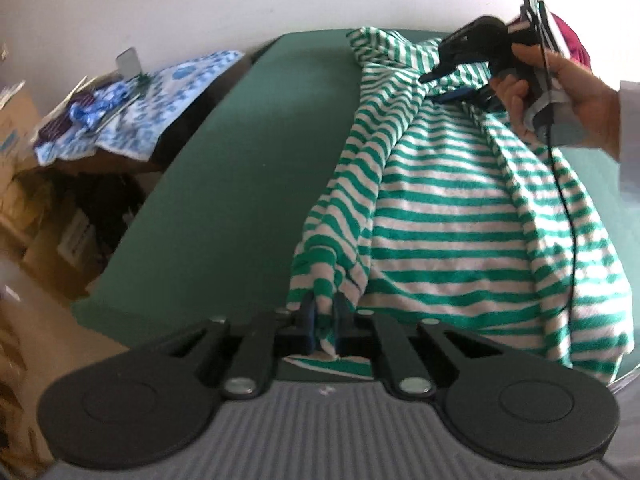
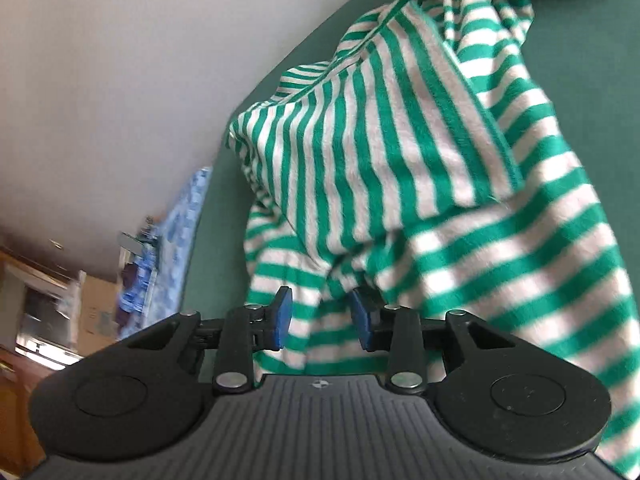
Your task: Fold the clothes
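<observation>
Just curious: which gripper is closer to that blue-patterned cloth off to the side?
Left. The left gripper pinches the striped shirt's edge nearest the blue-patterned cloth; the right gripper is across the shirt, farther away.

Green table [image 1: 248, 168]: striped green-white garment [image 1: 440, 220] lying rumpled on it.

Left gripper [image 1: 324, 320] pinched nearly closed; right gripper [image 2: 320, 322] — gripped in a hand [image 1: 560, 92] — spread apart.
</observation>
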